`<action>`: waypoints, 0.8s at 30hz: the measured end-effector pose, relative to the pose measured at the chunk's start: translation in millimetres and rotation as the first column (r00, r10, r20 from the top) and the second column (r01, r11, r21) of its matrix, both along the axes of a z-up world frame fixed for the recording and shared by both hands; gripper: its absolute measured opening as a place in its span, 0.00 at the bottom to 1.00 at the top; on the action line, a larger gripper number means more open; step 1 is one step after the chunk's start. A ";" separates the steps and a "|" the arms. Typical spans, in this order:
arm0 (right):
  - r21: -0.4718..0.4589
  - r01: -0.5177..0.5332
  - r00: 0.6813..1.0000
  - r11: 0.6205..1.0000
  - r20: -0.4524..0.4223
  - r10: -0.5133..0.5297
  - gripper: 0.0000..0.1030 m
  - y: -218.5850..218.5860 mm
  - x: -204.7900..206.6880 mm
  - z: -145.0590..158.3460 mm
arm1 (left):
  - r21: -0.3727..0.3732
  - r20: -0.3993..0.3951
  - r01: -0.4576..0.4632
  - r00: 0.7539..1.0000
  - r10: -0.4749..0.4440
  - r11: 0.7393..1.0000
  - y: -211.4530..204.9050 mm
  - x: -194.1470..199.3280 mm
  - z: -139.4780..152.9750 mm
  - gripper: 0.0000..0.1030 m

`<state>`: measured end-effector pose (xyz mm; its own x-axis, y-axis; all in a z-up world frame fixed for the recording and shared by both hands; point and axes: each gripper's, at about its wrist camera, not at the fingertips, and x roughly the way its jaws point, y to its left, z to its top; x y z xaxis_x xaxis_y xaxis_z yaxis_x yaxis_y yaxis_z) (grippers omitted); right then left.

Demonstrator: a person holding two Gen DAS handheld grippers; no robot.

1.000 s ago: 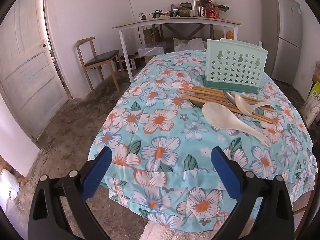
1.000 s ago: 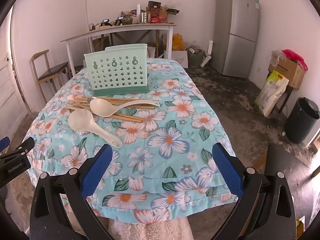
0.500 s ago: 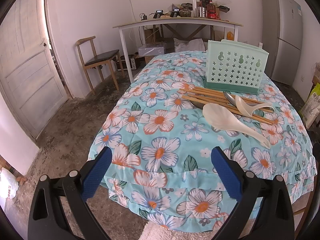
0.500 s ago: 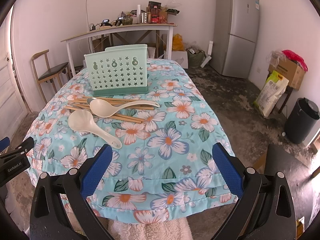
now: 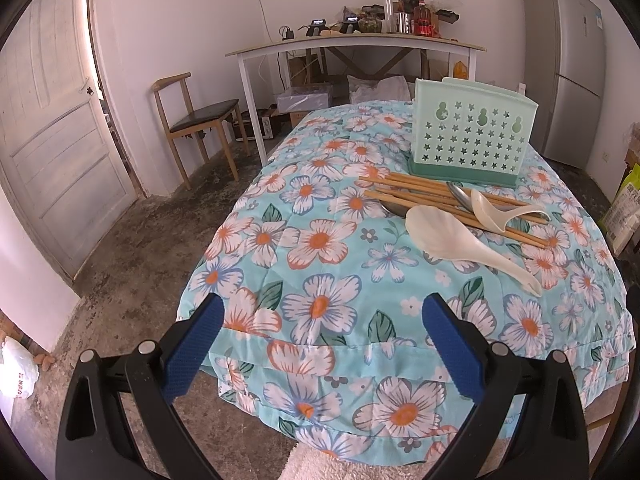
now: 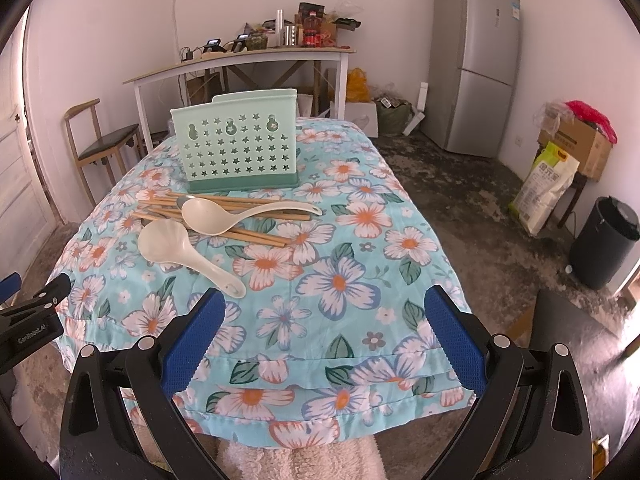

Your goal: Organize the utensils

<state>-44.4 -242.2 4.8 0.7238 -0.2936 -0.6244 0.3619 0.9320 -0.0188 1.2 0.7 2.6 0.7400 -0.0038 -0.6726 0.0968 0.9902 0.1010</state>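
From the left wrist: left gripper (image 5: 320,312) gaping wide, nothing held, hanging over the near edge of the floral tablecloth (image 5: 320,264); mint star-punched utensil holder (image 5: 472,138) upright at the far end, contents not visible, with chopsticks (image 5: 420,196), a metal spoon (image 5: 460,198), soup spoon (image 5: 496,214) and rice paddle (image 5: 460,240) lying loose in front. From the right wrist: right gripper (image 6: 324,312) likewise fully spread and empty, holder (image 6: 240,144) interior hidden, utensils on the cloth outside it.

Both grippers: black frames (silver screws at the pivots) with blue textured fingers (image 5: 192,350).
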 end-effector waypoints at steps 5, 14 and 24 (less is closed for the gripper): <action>-0.001 0.001 1.000 1.000 0.000 -0.001 0.92 0.6 -2.7 0.4 | 0.004 -0.003 -0.001 1.000 0.001 1.000 -0.1 0.9 -1.0 0.94; -0.001 0.000 1.000 1.000 0.000 0.000 0.92 0.7 -2.4 0.7 | 0.004 -0.007 -0.005 1.000 0.005 1.000 2.2 0.6 -2.9 0.94; -0.002 -0.002 1.000 1.000 -0.001 0.002 0.92 0.5 -1.1 0.1 | 0.006 -0.014 -0.010 1.000 0.010 1.000 3.1 1.9 -4.3 0.94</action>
<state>-45.4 -241.6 4.9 0.7235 -0.2940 -0.6246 0.3605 0.9325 -0.0214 3.1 3.7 -1.7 0.7303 0.0073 -0.6831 0.0886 0.9905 0.1053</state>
